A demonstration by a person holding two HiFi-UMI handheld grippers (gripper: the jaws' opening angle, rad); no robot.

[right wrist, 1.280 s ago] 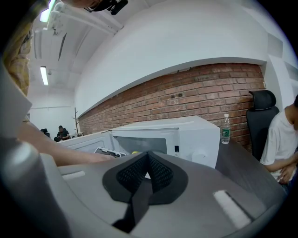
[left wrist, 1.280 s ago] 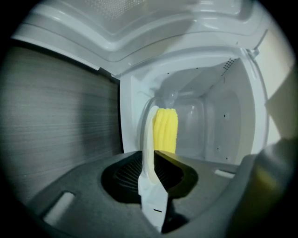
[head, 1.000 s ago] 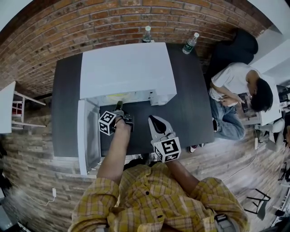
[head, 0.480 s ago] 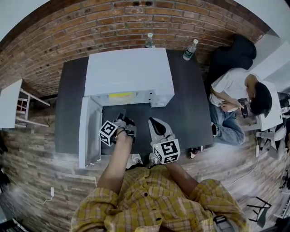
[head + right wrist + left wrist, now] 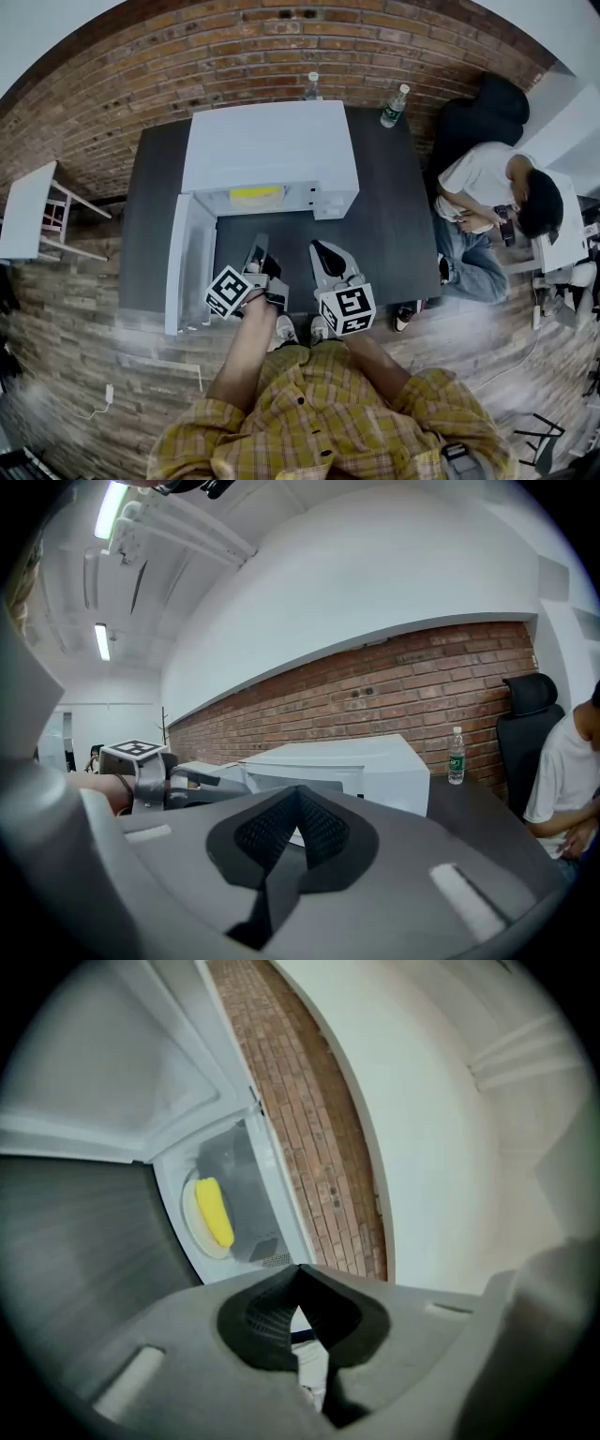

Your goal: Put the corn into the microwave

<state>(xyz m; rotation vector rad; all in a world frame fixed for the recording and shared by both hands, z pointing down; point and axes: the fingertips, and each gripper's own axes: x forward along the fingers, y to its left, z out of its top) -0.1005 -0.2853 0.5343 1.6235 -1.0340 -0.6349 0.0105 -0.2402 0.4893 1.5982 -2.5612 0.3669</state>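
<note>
Corn point(image 5: 255, 194) — half-hidden under microwave point(image 5: 272, 150) roof

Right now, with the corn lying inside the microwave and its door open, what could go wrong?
1. The door stands wide open right beside the closed left gripper, so a careless swing could knock it or slam it.
2. The corn lies loose on the plate. A hard jolt to the microwave might roll it off.

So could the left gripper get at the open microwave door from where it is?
Probably yes. The microwave door stands swung open just to the left of the left gripper, and nothing stands between them over the dark table. Its jaws are shut and hold nothing.
</note>
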